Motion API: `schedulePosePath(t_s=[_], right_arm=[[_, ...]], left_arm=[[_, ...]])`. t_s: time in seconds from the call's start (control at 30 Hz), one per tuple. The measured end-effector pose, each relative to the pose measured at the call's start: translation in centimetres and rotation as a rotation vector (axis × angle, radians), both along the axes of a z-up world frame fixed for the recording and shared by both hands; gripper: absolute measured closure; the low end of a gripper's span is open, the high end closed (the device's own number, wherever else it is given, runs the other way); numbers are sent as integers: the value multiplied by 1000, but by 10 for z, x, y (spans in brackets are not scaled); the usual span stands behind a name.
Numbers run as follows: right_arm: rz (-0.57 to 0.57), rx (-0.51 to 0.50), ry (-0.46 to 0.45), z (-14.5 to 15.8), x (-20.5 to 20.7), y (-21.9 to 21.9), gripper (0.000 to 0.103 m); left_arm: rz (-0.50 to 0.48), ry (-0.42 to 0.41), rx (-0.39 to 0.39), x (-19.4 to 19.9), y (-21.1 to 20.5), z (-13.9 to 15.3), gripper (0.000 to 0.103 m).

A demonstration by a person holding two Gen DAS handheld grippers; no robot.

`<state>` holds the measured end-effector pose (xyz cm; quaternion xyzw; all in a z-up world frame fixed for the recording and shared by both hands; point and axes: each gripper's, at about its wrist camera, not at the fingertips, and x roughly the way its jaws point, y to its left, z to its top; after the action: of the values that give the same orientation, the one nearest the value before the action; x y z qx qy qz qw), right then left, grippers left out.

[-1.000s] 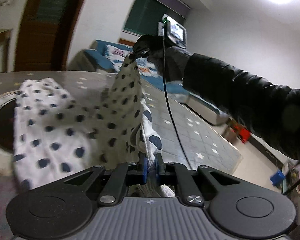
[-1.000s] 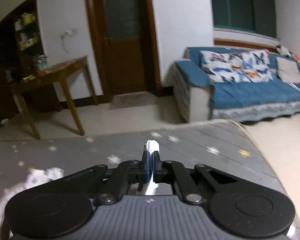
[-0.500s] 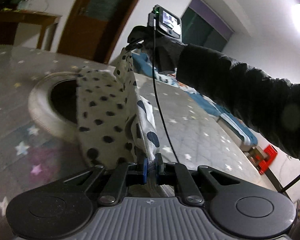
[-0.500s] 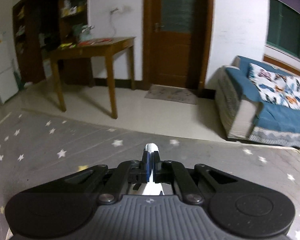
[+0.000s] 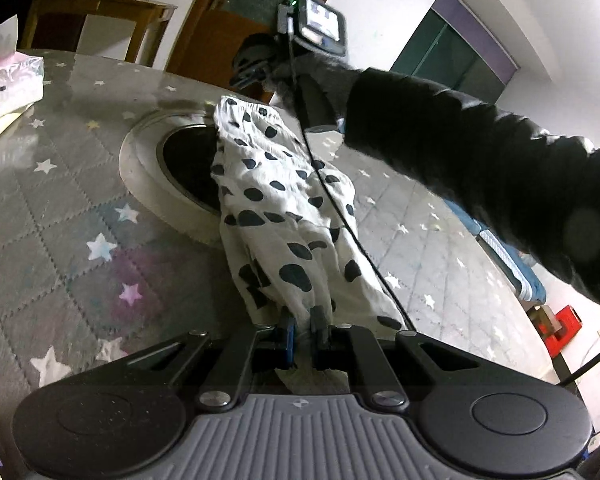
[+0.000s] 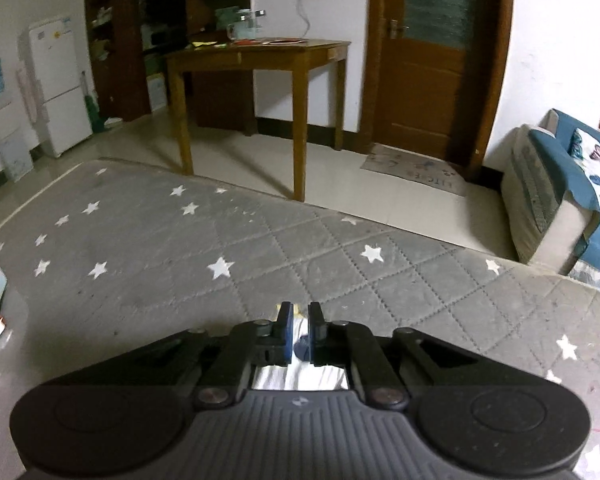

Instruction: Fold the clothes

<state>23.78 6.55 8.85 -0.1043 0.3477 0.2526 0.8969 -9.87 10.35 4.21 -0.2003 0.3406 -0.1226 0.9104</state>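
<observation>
A white garment with dark dots (image 5: 284, 216) lies stretched along the grey star-patterned table cover (image 5: 60, 216), partly over a round inset ring (image 5: 148, 160). My left gripper (image 5: 303, 325) is shut on its near end. My right gripper (image 5: 244, 76) hovers just above the garment's far end, and in its own view (image 6: 299, 320) the jaws stand slightly apart with white dotted cloth (image 6: 300, 372) lying below them, not pinched.
A pink tissue pack (image 5: 10, 84) sits on the table's far left. A black cable (image 5: 340, 216) runs across the garment. Beyond the table edge stand a wooden table (image 6: 260, 64), a door (image 6: 432, 56) and a blue sofa (image 6: 572, 184).
The right gripper lowered the garment's far end onto the table and opened its jaws. The cloth went from hanging raised to lying flat. The left gripper kept its grip.
</observation>
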Motion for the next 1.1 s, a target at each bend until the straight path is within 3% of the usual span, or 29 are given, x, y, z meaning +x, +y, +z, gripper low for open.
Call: schedulePosePath(t_s=[0.23, 0.43, 0.6, 0.83, 0.93, 1.07, 1.1], right_arm=[[56, -40, -3, 26, -32, -65, 91], [44, -50, 100, 10, -70, -148, 88], [61, 42, 202, -15, -106, -200, 85], [83, 183, 226, -35, -124, -218, 85], [83, 255, 225, -36, -125, -224, 85], [90, 299, 226, -38, -128, -229, 85], [91, 307, 227, -39, -129, -230, 85]], left_arm=[[-16, -5, 3, 3, -2, -1, 91], [-14, -23, 4, 7, -6, 3, 91], [8, -4, 10, 10, -7, 2, 91], [42, 30, 76, 7, -13, 3, 90], [58, 38, 103, 5, -15, 6, 85], [82, 7, 165, 0, -16, 17, 65], [90, -6, 191, -1, -16, 21, 64]])
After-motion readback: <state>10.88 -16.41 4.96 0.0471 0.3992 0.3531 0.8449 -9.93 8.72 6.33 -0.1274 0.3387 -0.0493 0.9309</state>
